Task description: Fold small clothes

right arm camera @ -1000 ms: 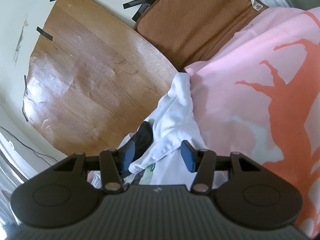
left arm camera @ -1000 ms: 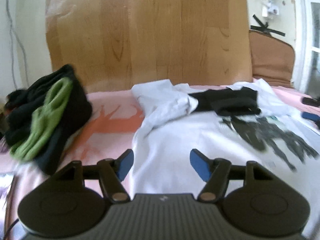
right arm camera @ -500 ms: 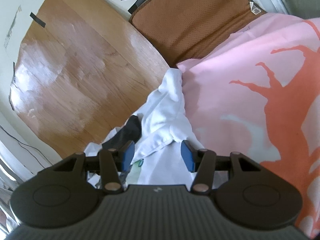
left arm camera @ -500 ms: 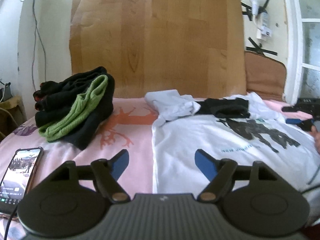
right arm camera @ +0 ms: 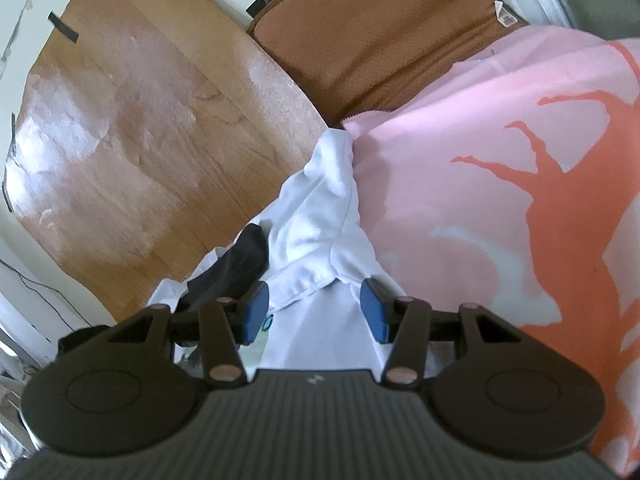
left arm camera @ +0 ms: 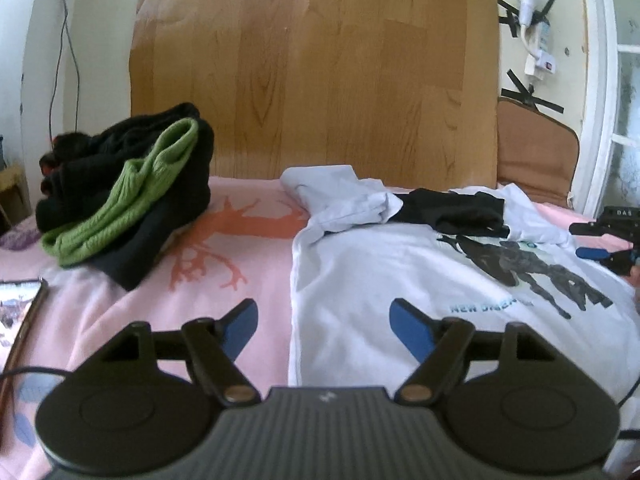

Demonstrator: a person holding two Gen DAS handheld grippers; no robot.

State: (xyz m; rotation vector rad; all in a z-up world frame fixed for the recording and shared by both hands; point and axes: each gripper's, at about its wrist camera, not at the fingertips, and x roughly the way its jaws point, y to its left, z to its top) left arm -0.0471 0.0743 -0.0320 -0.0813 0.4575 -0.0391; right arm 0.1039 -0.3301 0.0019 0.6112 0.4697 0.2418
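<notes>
White T-shirt (left arm camera: 380,280) print reads, perhaps, "NEW".

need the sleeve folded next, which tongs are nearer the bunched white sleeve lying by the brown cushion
Right. The right tongs sit open directly at the bunched white sleeve. The left tongs hang open over the shirt's opposite side edge.

Soft daylight from the window side, glare on the wood panel (right arm camera: 120,128), fisheye-bent edges, slight overall blur.

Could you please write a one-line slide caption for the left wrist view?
Open left gripper above a white printed T-shirt spread on a pink bedsheet, dark and green knitwear piled behind.
</notes>
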